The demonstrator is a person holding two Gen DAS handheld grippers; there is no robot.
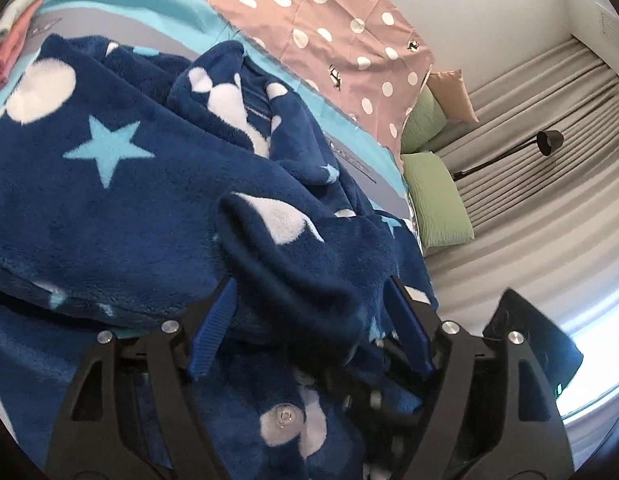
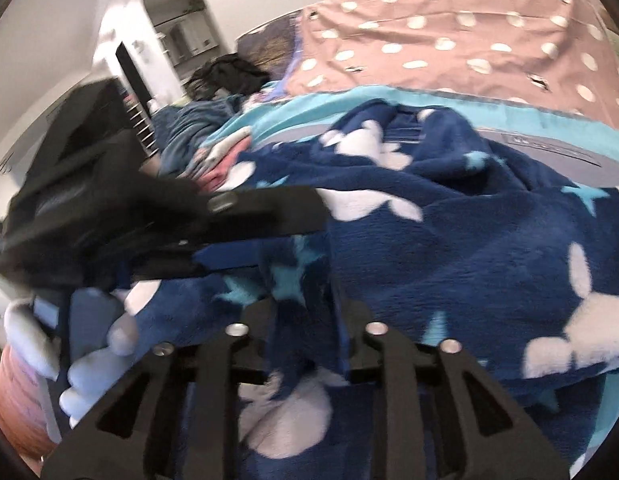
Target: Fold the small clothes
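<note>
A navy fleece garment (image 1: pixel 109 208) with white mouse heads and pale blue stars lies rumpled on the bed and fills both views (image 2: pixel 469 248). My left gripper (image 1: pixel 311 280) stands wide open, its blue pads (image 1: pixel 211 328) on either side of a raised fold of the fleece. In the right wrist view that same tool's black body (image 2: pixel 89 184) reaches in from the left, held by a gloved hand (image 2: pixel 89 360). My right gripper (image 2: pixel 305 308) sits just below it, jaws a little apart, with a strip of fleece running loosely between them. That view is blurred.
A pink polka-dot cloth (image 1: pixel 329 28) covers the far side of the bed, over a turquoise and grey sheet (image 1: pixel 149 12). Folded clothes (image 1: pixel 13 40) lie at the far left. Green pillows (image 1: pixel 437 200), a black lamp (image 1: pixel 549 142) and curtains stand to the right. Dark clothes (image 2: pixel 229 76) are heaped further along the bed.
</note>
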